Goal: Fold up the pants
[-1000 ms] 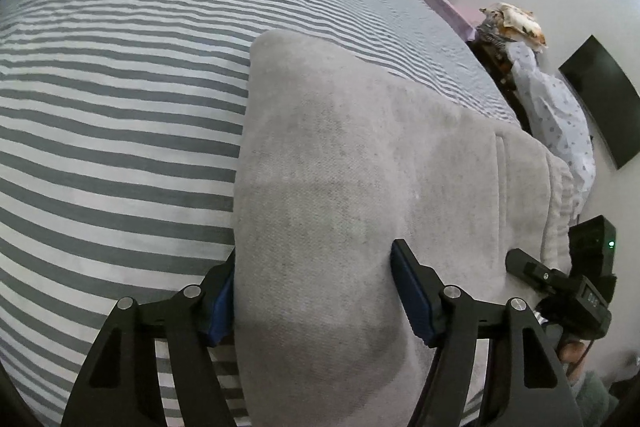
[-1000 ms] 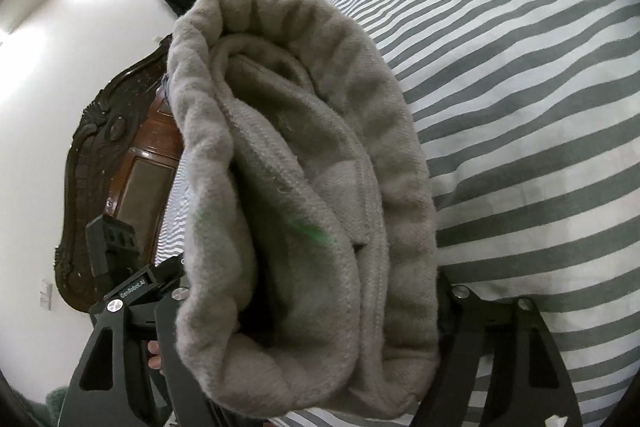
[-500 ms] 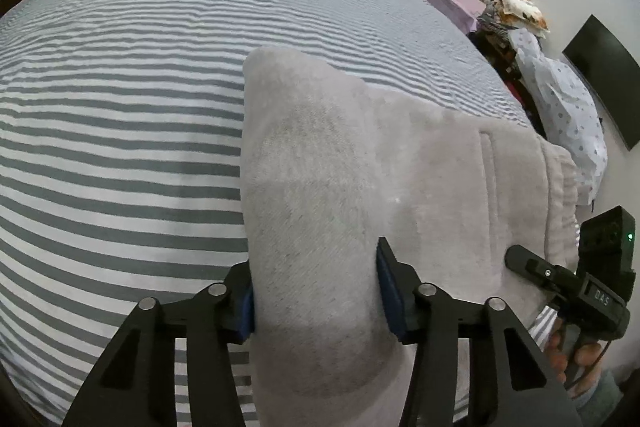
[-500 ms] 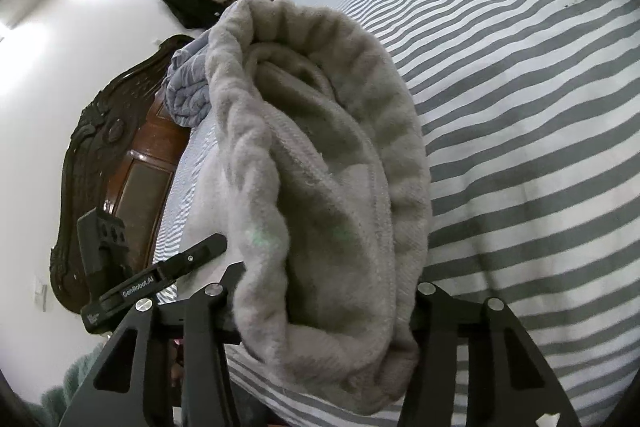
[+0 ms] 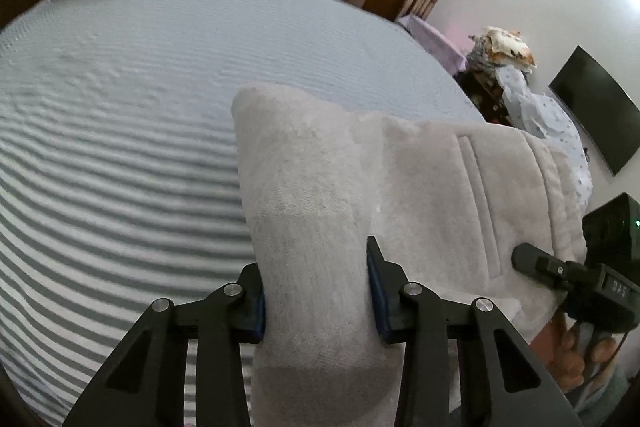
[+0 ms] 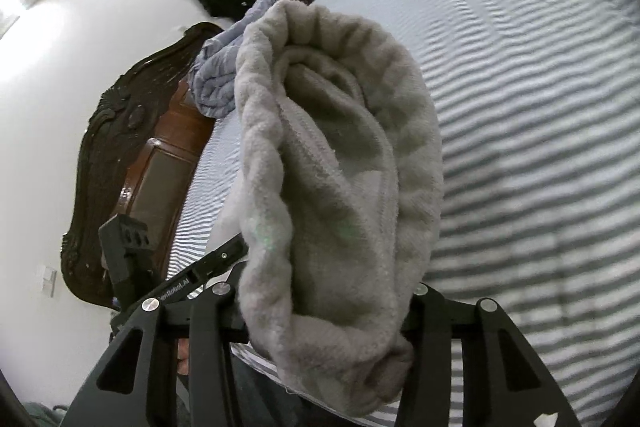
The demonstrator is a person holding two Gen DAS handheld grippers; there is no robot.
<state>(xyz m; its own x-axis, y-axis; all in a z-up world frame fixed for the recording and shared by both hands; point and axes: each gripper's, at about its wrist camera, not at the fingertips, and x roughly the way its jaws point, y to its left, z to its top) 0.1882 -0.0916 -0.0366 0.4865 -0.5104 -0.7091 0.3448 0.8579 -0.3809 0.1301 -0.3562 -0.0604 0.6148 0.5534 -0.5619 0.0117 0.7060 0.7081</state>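
Clearly, my left claw (image 5: 316,291) was closing, its blue pads pressed on a bunched fold of the soft light-grey fleece pants (image 5: 420,187), which were lifted above the bed's grey-and-white striped sheet (image 5: 120,167). Meanwhile my right claw (image 6: 324,311) was closing too, clamped on the thick ribbed waistband end of the same pants (image 6: 340,167), the cloth bulging up in front of its camera and hiding both fingertips. Beyond the bed stood a dark carved wooden headboard (image 6: 116,163) with a crumpled blue-grey blanket (image 6: 224,67) beside it.
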